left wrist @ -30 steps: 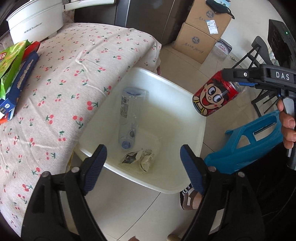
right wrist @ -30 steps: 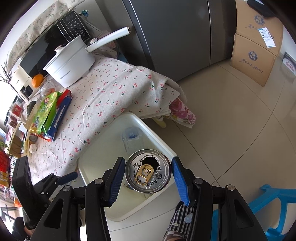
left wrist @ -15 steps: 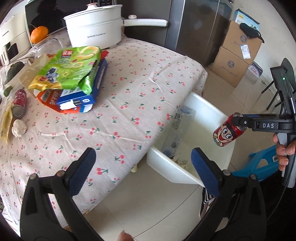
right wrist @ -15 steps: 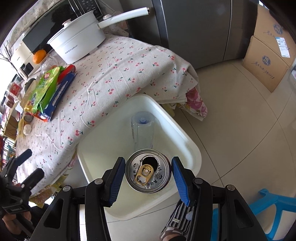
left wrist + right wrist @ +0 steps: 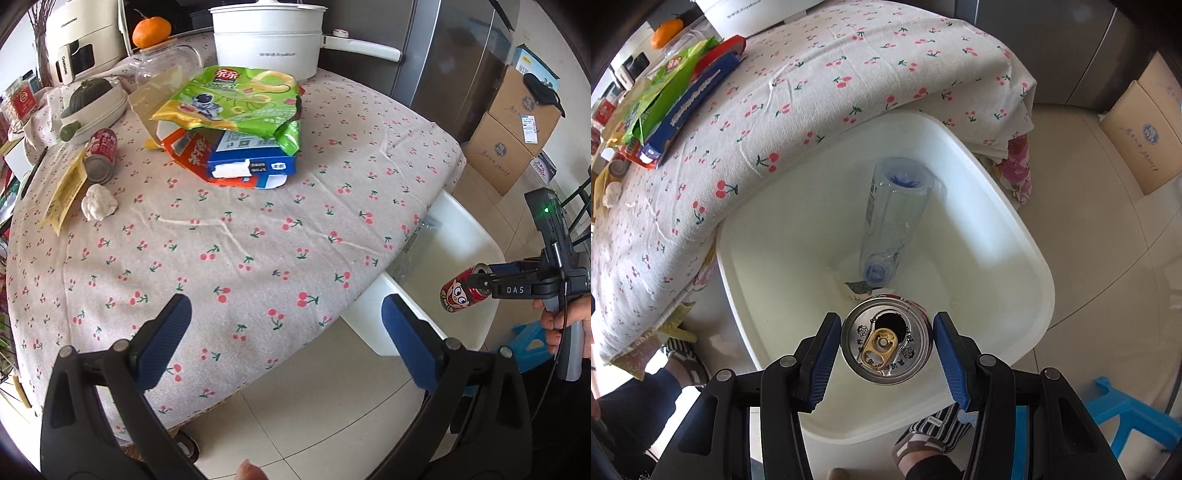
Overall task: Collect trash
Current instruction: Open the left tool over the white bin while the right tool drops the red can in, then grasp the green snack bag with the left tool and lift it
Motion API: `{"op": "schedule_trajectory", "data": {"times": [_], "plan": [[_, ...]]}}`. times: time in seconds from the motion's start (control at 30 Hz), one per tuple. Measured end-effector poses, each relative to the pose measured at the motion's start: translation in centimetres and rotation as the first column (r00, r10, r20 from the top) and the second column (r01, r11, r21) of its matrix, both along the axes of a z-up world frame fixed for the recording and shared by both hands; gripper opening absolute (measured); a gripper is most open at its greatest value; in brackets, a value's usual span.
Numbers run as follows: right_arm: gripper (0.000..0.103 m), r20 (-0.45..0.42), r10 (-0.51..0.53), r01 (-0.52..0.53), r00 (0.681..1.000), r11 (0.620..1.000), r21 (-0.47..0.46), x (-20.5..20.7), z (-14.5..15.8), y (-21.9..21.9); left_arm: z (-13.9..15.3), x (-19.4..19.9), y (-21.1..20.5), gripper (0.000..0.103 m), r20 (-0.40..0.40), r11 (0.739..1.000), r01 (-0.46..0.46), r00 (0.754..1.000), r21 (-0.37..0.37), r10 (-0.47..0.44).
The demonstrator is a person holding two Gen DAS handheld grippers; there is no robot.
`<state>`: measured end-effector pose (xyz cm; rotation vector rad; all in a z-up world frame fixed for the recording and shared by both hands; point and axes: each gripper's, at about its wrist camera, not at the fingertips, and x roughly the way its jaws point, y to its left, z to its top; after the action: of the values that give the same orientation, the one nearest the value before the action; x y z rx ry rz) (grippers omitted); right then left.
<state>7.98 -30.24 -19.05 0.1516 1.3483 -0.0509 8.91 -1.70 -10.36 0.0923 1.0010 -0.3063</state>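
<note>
Right wrist view: the right gripper (image 5: 886,341) pinches a red drink can (image 5: 886,341) between its blue pads, the can's opened top facing the camera at lower centre of the frame. The can hangs directly above the white bin (image 5: 1039,273), inside the line of its rim. The step in hand is judged to be the drop. It is done well by keeping the can centred over the bin's floor, clear of the near wall, and parting the pads evenly so that it falls straight and does not glance off the rim. Any liquid left in the can would spill through the opening, so a low, upright release seems safest.

Contents of the bin: a clear plastic bottle (image 5: 892,225) leans with its cap end on the floor of the bin and its base against the far wall; beside the cap lies a small crumpled scrap (image 5: 857,286), mostly hidden by the can.

Left wrist view: the left gripper (image 5: 284,341) has its fingers spread wide with nothing between them, having just been opening, and it faces the cherry-print tablecloth (image 5: 236,251). At upper left of that frame more rubbish waits: a second red can (image 5: 101,155) lying on its side, a white paper wad (image 5: 99,202), a yellow wrapper (image 5: 64,194), and a green snack bag (image 5: 236,103) lying on a blue and orange carton (image 5: 240,162).
</note>
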Motion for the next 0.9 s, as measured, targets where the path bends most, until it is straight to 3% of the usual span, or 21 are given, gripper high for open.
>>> {"op": "schedule_trajectory", "data": {"times": [0.2, 0.27, 0.3, 0.53, 0.8, 0.9], "plan": [[0.054, -0.029, -0.011, 0.011, 1.000, 1.000, -0.003, 0.0, -0.8, 0.0, 0.0, -0.1, 2.5, 0.102, -0.008, 0.998, -0.053, 0.999, -0.019, 0.053], [0.063, -0.019, -0.023, 0.024, 1.000, 1.000, 0.016, 0.1, -0.5, -0.3, 0.1, -0.2, 3.2, 0.102, -0.006, 0.997, -0.067, 0.998, -0.031, 0.067], [0.069, -0.008, -0.029, 0.030, 1.000, 0.999, 0.026, 0.2, -0.1, -0.3, 0.2, -0.2, 3.5, 0.102, -0.006, 0.997, -0.075, 0.997, -0.035, 0.075], [0.080, 0.094, -0.051, 0.049, 0.994, 0.998, 0.025, 0.2, 3.4, 0.2, 1.1, 0.1, 6.0, 0.102, 0.011, 0.988, -0.141, 0.990, -0.064, 0.141], [0.092, 0.246, -0.005, 0.005, 0.969, 1.000, 0.001, 0.6, 7.6, 2.4, 2.4, 0.6, 9.1, 0.102, 0.060, 0.973, -0.202, 0.976, -0.109, 0.209], [0.099, 0.285, 0.014, -0.016, 0.958, 1.000, 0.006, 1.2, 8.5, 3.4, 3.0, 0.7, 10.1, 0.102, 0.134, 0.968, -0.220, 0.963, -0.125, 0.236]]}}
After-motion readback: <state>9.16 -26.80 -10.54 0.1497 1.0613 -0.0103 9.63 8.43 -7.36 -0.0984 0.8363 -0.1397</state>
